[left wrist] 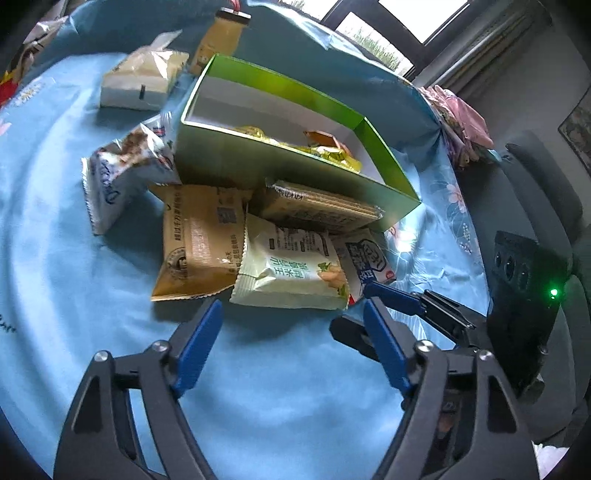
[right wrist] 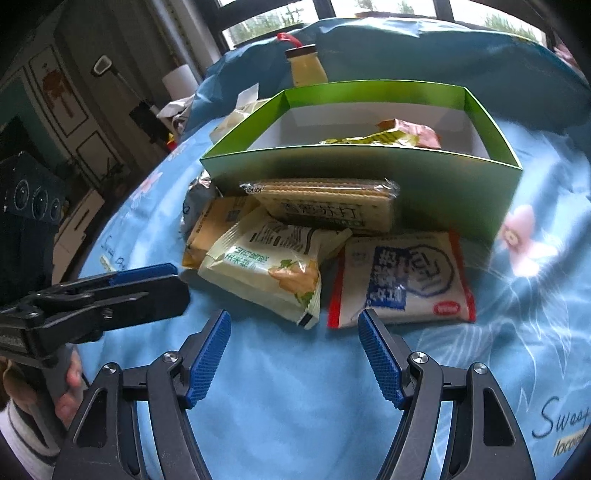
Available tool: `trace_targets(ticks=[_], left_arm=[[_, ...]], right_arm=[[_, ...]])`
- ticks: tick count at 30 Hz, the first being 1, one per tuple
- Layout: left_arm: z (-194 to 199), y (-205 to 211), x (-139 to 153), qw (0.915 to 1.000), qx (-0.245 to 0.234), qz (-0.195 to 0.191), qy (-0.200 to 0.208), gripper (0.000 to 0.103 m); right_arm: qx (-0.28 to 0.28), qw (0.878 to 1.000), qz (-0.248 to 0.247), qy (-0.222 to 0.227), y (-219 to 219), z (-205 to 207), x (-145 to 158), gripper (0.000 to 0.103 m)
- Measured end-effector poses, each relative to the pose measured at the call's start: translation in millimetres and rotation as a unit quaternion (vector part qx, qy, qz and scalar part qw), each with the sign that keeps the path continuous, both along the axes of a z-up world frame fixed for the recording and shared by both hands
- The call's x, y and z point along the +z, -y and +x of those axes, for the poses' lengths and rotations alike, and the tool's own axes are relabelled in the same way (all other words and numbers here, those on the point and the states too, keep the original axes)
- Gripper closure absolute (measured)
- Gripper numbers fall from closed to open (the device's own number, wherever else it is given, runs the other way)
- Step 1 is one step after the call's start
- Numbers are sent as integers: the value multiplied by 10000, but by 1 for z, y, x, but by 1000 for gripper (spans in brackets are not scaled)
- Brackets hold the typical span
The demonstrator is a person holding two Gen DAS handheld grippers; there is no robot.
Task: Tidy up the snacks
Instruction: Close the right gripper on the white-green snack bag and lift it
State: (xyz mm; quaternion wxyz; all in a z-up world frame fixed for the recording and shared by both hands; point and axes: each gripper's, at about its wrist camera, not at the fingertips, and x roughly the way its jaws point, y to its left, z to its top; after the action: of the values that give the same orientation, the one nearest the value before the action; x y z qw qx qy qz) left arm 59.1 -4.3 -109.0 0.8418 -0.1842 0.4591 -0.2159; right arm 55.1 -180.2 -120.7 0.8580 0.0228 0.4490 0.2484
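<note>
Both grippers, left [left wrist: 291,317] and right [right wrist: 294,325], tilt downward, jaws wide, empty.

Left tool [left wrist: 291,314]: jaws apart, nothing between blue pads, angled downward. Right tool [right wrist: 294,320]: jaws apart, empty, angled downward, just beside left. Hand [right wrist: 64,391] grips left tool handle.

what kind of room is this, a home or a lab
Most likely a home, perhaps a dining or living room: a table under a floral blue tablecloth, panelled cabinet doors along the wall, windows onto greenery, and a snack pile by a green box.
</note>
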Motion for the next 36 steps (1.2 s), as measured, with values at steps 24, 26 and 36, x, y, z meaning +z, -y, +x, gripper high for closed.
trace_targets(ticks=[24,26,36], left_arm=[[21,1,-10,9992,65,-1,-388,90],[19,3,-6,9995,52,75,-297,91],[-5,7,16,9998,-154,111,-18,91]], right_arm=[[515,9985,-115,113,-17,17,-8,84],[553,9983,-55,155,-18,14,-6,86],[581,9978,123,293,-12,-12,15,86]])
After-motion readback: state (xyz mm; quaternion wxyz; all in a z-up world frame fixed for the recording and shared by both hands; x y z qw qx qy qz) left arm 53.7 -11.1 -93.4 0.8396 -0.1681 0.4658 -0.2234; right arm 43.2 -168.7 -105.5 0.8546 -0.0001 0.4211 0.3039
